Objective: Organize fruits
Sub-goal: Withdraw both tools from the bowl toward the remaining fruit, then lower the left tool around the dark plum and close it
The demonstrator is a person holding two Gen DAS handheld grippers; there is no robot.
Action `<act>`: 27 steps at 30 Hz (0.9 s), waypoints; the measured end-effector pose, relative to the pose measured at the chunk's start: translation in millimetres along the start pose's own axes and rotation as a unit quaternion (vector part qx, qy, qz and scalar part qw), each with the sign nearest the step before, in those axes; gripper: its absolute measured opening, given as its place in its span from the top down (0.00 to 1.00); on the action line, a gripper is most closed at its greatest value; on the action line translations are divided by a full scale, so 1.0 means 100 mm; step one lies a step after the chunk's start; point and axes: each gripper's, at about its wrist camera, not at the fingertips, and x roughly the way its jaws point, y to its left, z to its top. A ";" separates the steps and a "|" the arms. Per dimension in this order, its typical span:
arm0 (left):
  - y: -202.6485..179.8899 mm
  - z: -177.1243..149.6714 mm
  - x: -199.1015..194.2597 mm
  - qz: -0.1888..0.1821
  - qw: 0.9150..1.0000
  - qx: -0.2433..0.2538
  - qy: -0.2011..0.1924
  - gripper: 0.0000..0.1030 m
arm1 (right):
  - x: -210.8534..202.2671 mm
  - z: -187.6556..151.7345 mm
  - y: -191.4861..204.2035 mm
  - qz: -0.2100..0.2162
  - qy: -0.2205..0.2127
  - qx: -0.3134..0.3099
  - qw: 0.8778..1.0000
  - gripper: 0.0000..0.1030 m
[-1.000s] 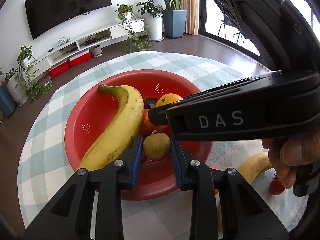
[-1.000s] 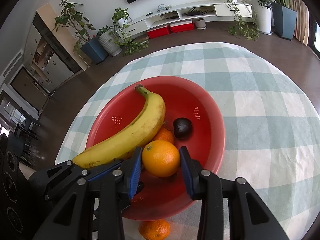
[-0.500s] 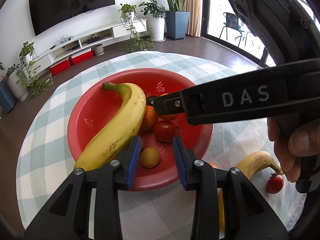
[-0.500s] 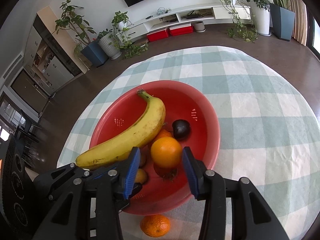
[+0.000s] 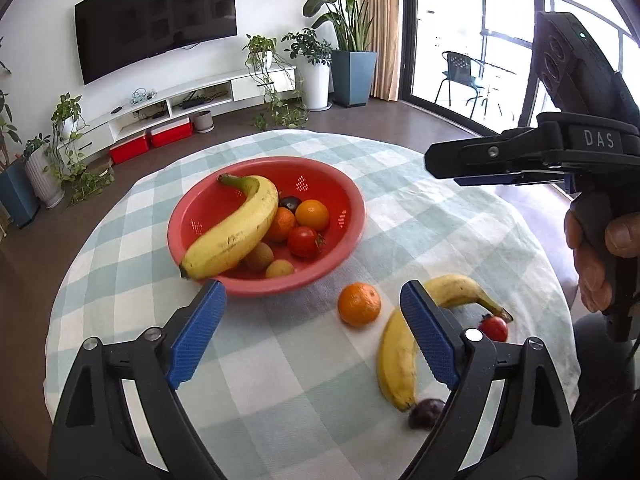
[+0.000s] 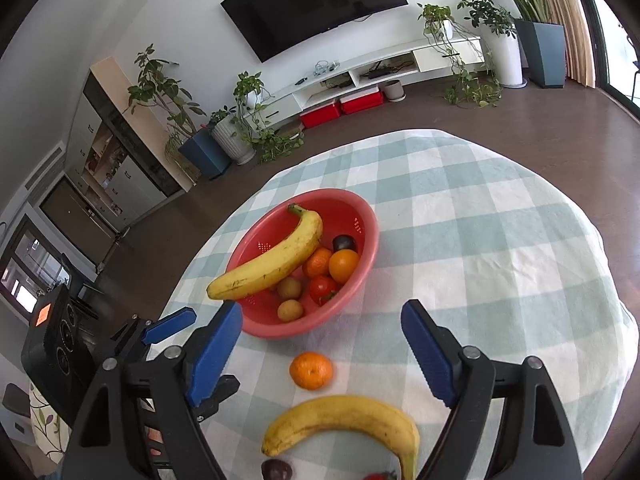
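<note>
A red bowl [image 5: 352, 204] [image 6: 368, 216] on the checked tablecloth holds a banana [image 5: 236, 232], two oranges, a tomato [image 5: 303, 241], a dark plum and two small brown fruits. Loose on the cloth lie an orange [image 5: 359, 303] [image 6: 311, 370], a banana [image 5: 396, 356] [image 6: 344, 420], a small tomato [image 5: 494, 328] and a dark plum [image 5: 426, 412]. My left gripper [image 5: 314, 300] is open and empty, above the cloth in front of the bowl. My right gripper [image 6: 322, 320] is open and empty, above the loose orange; it also shows at the right of the left wrist view [image 5: 500, 160].
The round table's cloth [image 6: 500, 240] drops off at its edges all round. A living room with TV, low shelf and potted plants lies beyond.
Both grippers have let go of their fruit into the bowl, opened wide and pulled back and up from the bowl. The loose fruit on the cloth has come into view.
</note>
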 end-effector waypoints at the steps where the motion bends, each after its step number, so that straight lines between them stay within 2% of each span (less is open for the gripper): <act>1: -0.06 -0.09 -0.07 -0.001 1.000 -0.003 0.001 0.13 | -0.09 -0.10 -0.03 0.001 -0.009 0.007 1.000 0.17; 6: -0.36 -0.57 -0.25 -0.010 0.999 0.004 0.031 0.13 | -0.42 -0.65 -0.16 -0.001 -0.054 0.059 0.997 0.16; 10: -0.60 -0.92 -0.29 -0.021 0.998 -0.002 0.056 0.13 | -0.49 -1.00 -0.20 -0.006 -0.073 0.093 0.993 0.15; 14: -0.74 -1.02 -0.30 -0.022 0.998 0.001 0.062 0.13 | -0.45 -1.19 -0.10 -0.021 -0.071 0.072 0.995 0.15; 16: -0.78 -0.99 -0.31 -0.020 0.998 0.004 0.056 0.13 | -0.47 -1.24 -0.08 -0.029 -0.080 0.063 0.994 0.15; 19: -0.75 -0.94 -0.23 -0.016 0.998 -0.009 0.068 0.13 | -0.54 -1.26 -0.12 -0.033 -0.097 0.067 0.993 0.15; 20: -0.75 -0.94 -0.19 -0.016 0.997 -0.011 0.074 0.15 | -0.55 -1.27 -0.14 -0.032 -0.099 0.072 0.992 0.15; 22: -0.76 -0.93 -0.11 -0.020 0.996 -0.011 0.083 0.30 | -0.54 -1.28 -0.19 -0.035 -0.097 0.081 0.991 0.15; 23: -0.77 -0.94 -0.07 -0.023 0.996 -0.012 0.088 0.33 | -0.54 -1.28 -0.20 -0.035 -0.097 0.085 0.991 0.15; 27: -0.79 -0.96 0.05 -0.022 0.995 -0.011 0.100 0.39 | -0.55 -1.28 -0.21 -0.033 -0.102 0.083 0.991 0.15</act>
